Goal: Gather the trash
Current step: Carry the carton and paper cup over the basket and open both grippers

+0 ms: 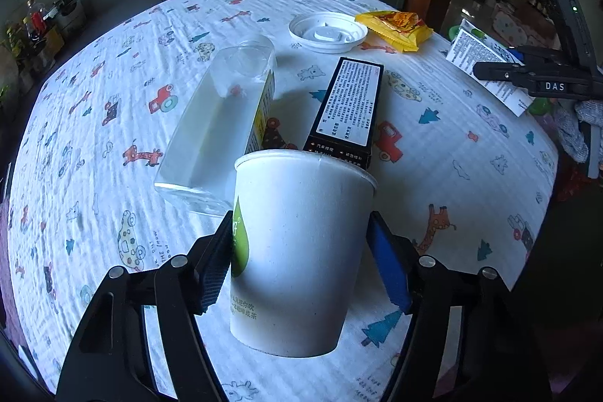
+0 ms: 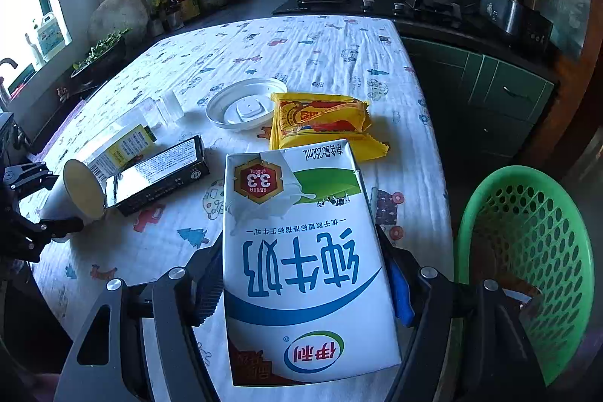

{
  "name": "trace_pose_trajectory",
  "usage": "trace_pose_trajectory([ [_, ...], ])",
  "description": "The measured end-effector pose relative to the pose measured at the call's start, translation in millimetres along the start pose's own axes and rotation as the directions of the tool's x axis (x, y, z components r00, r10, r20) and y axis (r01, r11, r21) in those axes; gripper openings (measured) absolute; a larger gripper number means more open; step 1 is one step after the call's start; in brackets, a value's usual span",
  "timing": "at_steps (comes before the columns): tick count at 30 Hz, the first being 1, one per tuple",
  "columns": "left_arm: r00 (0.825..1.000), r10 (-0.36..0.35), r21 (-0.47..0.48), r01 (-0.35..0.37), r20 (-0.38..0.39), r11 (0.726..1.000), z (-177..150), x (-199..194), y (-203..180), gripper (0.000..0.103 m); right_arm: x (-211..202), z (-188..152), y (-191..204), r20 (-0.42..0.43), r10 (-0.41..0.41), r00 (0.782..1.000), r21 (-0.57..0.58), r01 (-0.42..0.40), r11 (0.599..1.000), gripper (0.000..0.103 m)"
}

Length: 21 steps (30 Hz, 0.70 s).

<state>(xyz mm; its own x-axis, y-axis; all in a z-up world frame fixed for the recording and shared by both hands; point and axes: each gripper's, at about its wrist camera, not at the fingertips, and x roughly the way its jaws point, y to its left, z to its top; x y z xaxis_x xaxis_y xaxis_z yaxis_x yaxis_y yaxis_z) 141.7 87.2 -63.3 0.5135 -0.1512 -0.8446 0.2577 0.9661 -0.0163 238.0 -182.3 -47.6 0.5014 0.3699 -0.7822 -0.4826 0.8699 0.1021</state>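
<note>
Your left gripper straddles the paper cup low centre on the table, jaws touching its thin, crushable wall; squeeze gently mid-body. Your right gripper holds the light, stiff milk carton beside the green basket.

left gripper: seen from its own wrist camera pointing steeply downward; both black arms are spread wide, and a white paper cup is held between the pads.
left gripper contact: one ribbed dark pad is pressed on the cup's green-printed side; the blue pad is laid against the opposite side.
right gripper: angled downward; a milk carton is clamped between its jaws.
right gripper contact: the ribbed pad is set on one carton edge, the blue pad on the other.
hand: a grey-gloved hand is seen behind the right gripper.
</note>
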Motion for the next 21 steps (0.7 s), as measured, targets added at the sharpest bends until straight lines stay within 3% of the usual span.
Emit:
trace_pose_trajectory([
  [11, 0.999, -0.022, -0.004, 0.022, 0.049, 1.0, -4.8, -30.6, -5.8, 0.065, -23.3, -10.9, -16.4, 0.045, -0.02, 0.999, 0.061, 0.017, 0.998, 0.068],
  [21, 0.992, -0.087, 0.028, 0.084, 0.095, 0.996, 12.5, -45.5, -31.2, 0.065, -49.5, -25.8, -80.3, 0.076, -0.127, 0.989, 0.2, 0.109, 0.974, 0.068],
])
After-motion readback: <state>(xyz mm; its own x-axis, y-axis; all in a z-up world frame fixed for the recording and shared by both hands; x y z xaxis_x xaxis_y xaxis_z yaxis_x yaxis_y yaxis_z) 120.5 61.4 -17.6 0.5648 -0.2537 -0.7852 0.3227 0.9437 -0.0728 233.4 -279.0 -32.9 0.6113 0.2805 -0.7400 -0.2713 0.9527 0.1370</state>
